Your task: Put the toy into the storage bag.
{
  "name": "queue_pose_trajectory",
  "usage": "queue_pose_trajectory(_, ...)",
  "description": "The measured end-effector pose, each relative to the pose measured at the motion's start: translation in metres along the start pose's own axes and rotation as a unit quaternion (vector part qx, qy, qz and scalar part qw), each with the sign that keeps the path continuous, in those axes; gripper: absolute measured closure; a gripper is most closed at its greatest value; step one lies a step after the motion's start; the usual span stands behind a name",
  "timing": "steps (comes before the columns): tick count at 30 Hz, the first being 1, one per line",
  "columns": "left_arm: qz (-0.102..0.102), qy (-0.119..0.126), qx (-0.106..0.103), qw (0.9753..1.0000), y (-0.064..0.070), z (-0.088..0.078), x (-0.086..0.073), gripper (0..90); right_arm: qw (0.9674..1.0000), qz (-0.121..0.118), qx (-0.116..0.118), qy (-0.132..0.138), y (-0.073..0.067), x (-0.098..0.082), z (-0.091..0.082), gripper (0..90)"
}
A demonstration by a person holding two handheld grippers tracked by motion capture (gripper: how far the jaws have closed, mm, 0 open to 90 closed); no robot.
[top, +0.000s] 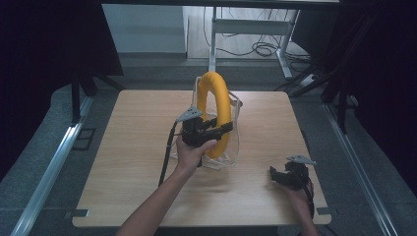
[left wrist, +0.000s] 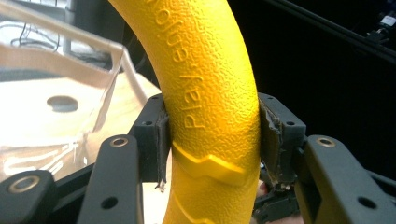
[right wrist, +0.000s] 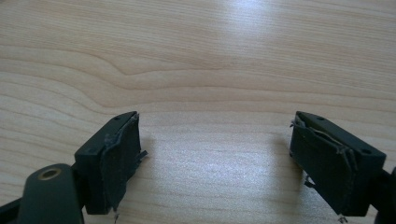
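A yellow ring (top: pixel 217 110) with a textured surface and raised lettering stands upright inside a clear plastic container (top: pixel 236 129) at the middle of the wooden table (top: pixel 123 162). My left gripper (top: pixel 209 132) is shut on the ring's lower part; in the left gripper view its two pads (left wrist: pixel 161 144) press both sides of the yellow ring (left wrist: pixel 210 107). My right gripper (top: pixel 276 176) rests low near the table's right front edge, open, its worn pads (right wrist: pixel 121 158) wide apart over bare wood with nothing between them.
The clear container's wall (left wrist: pixel 60 93) rises left of the ring in the left gripper view. Beyond the table stand a desk frame (top: pixel 246 29) and floor cables (top: pixel 265 49). Metal rails (top: pixel 49 167) run along both sides of the table.
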State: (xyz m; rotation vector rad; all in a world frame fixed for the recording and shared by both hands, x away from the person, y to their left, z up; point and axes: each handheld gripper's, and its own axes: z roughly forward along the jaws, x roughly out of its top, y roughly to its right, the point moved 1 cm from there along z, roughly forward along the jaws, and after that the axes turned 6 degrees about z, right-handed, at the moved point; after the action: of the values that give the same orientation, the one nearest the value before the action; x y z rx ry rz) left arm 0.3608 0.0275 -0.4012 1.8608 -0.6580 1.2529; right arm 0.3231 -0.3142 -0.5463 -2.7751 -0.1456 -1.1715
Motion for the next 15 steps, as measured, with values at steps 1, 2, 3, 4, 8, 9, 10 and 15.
queue_pose_trajectory(1,-0.004,0.002,-0.001,1.0000,-0.0016,-0.0002,-0.0019,50.2,1.0000,0.000,0.000,0.000,0.0000,0.0000,0.0000,16.6)
queue_pose_trajectory(2,-0.006,0.004,-0.003,1.0000,-0.0027,-0.0008,-0.0031,50.2,1.0000,0.000,0.000,0.000,0.0000,0.0000,0.0000,16.6)
queue_pose_trajectory(3,-0.006,0.005,-0.003,1.0000,-0.0029,-0.0015,-0.0035,50.2,1.0000,0.000,0.000,0.000,0.0000,0.0000,0.0000,16.6)
queue_pose_trajectory(4,-0.006,0.005,-0.003,1.0000,-0.0030,-0.0019,-0.0038,50.1,1.0000,0.000,0.000,0.000,0.0000,0.0000,0.0000,16.6)
queue_pose_trajectory(8,-0.006,0.005,-0.003,1.0000,-0.0029,-0.0025,-0.0044,50.0,1.0000,-0.001,0.000,0.000,0.0000,-0.0001,0.0000,16.6)
queue_pose_trajectory(9,-0.006,0.004,-0.003,1.0000,-0.0029,-0.0024,-0.0045,49.9,1.0000,-0.001,0.000,0.000,0.0001,-0.0001,0.0000,16.6)
queue_pose_trajectory(10,-0.007,0.004,-0.003,1.0000,-0.0030,-0.0023,-0.0045,49.9,1.0000,-0.001,0.000,0.000,0.0001,-0.0001,0.0000,16.6)
queue_pose_trajectory(15,-0.004,0.000,0.000,1.0000,-0.0025,-0.0007,-0.0035,49.4,1.0000,0.000,0.000,0.000,0.0000,0.0000,0.0000,16.6)
